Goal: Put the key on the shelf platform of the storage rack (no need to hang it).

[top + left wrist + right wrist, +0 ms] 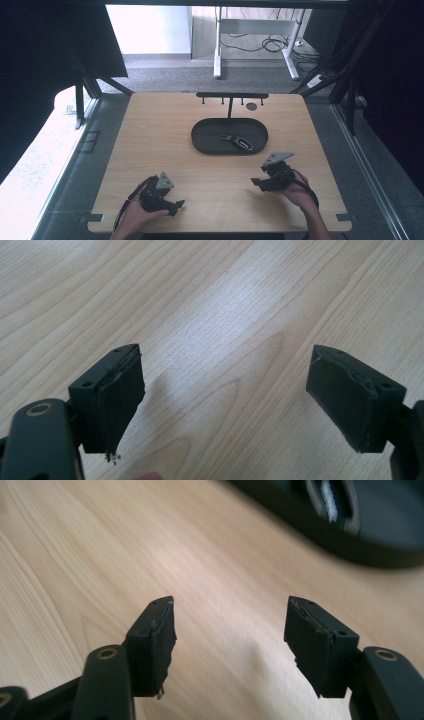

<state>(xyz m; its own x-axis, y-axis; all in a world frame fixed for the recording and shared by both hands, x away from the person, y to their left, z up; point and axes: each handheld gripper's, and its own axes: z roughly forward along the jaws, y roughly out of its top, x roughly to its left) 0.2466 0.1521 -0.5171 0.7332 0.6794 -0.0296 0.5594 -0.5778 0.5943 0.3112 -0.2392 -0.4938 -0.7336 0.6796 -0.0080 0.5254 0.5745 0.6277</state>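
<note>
Nowhere could any brand, label or legible writing be made out on the objects in the frames. A wooden table (165, 150) was seen from the high view, with a black oval tray (207, 135) set past its middle and a black stand with a crossbar (231, 95) and small pegs rising just behind the tray. Inside the tray, towards its right half, a dark key fob (242, 143) was seen lying flat, with a smaller dark piece joined to its left end; finer detail was too small to be told. The right gripper (256, 182) was held by the right hand (297, 192) near the table's front right, in front of the tray and apart from it, with the key fob well beyond its tips. In the right gripper view its jaws were spread with only bare wood between them, nothing being pinched, and the tray's dark wall (360, 545) was seen blurred at the upper right, with a pale streak inside it that could not be identified. The left gripper (179, 204) was held by the left hand (135, 217) at the table's front left, well apart from the tray and the key fob. In the left gripper view its jaws were spread wide over bare wood grain, and nothing was held between the pads (120, 400).
</note>
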